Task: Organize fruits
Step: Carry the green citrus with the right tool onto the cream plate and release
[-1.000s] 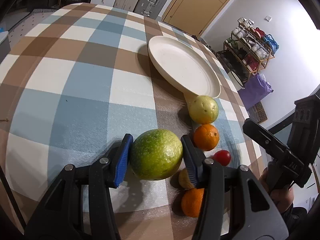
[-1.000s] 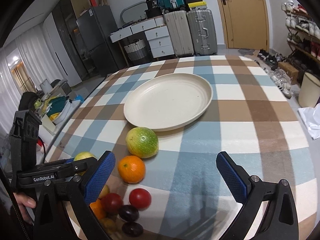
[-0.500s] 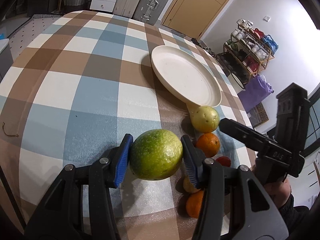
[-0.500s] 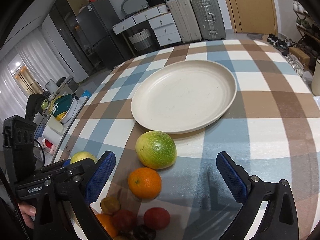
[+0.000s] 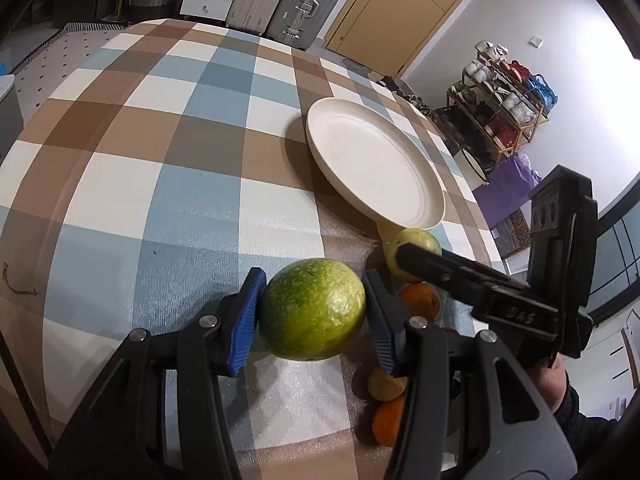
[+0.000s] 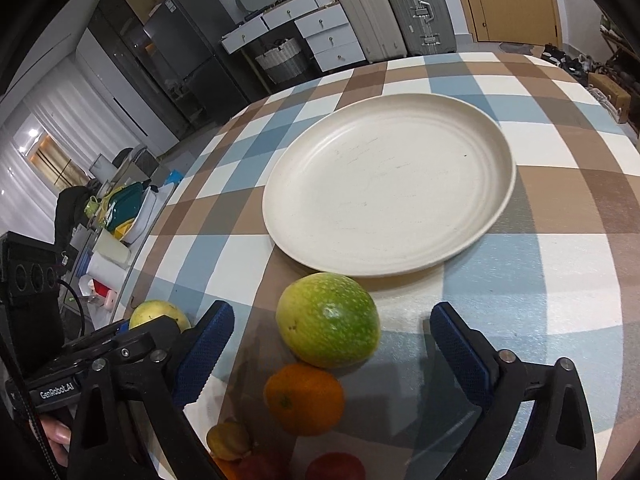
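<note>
The bench (image 6: 560, 320), draped in a brown, blue and white checked cloth, is carrying a broad round cream plate (image 6: 392, 184), lying empty at twelve o'clock from both grippers. The left gripper (image 5: 312, 316) is clamping a mottled green round fruit (image 5: 312, 314) above the cloth. The right gripper (image 6: 328, 344) is narrowing its jaws around a second green-yellow round fruit (image 6: 328, 320), pads not yet touching, its long axis running nine to three. A small orange (image 6: 304, 398) is sitting at six o'clock, touching it.
</note>
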### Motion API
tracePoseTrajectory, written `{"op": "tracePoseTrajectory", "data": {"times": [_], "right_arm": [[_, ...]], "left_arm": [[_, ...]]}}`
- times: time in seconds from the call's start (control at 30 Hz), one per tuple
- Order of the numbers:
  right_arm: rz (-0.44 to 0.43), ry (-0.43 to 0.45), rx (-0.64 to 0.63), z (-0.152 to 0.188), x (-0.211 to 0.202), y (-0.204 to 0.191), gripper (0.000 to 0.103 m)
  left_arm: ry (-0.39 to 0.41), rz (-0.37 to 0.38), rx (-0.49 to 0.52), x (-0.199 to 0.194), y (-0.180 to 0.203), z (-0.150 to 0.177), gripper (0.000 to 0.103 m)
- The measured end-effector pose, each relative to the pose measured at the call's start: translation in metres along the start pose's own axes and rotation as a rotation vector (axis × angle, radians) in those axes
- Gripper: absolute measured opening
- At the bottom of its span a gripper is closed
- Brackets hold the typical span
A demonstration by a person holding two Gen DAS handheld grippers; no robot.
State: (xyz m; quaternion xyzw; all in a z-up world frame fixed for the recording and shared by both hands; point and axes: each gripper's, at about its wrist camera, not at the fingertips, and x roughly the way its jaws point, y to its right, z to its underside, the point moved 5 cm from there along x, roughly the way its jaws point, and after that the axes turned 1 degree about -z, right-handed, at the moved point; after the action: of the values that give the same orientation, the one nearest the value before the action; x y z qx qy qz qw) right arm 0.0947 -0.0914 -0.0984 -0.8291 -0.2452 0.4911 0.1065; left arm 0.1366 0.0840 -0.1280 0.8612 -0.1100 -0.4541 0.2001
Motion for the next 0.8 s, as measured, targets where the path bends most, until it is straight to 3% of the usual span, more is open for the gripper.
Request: {"op": "tracePoseTrajectory", "data": {"times": [0.1, 0.13, 0.2, 0.5, 0.8], "right_arm": [[0.019, -0.012, -0.024, 0.001, 0.006, -0.004, 0.08], [0.017, -0.012, -0.033, 0.001, 0.006, -0.005, 0.067], [0.02, -0.011, -0.027, 0.002, 0.006, -0.002, 0.054], [-0.043, 0.047, 0.007, 0.0, -0.014, 0.005, 0.053], [-0.096, 0.137, 0.009, -0.02, -0.042, 0.005, 0.053]], "left_arm": [[-0.002, -0.002, -0.001, 0.001, 0.001, -0.003, 0.046], [-0.003, -0.003, 0.0, 0.001, 0.001, -0.004, 0.046], [-0.003, -0.008, -0.001, 0.001, 0.002, -0.006, 0.046], [0.005, -0.013, 0.016, 0.002, 0.013, -0.026, 0.046], [0.028, 0.017, 0.064, 0.012, 0.041, -0.069, 0.046]]}}
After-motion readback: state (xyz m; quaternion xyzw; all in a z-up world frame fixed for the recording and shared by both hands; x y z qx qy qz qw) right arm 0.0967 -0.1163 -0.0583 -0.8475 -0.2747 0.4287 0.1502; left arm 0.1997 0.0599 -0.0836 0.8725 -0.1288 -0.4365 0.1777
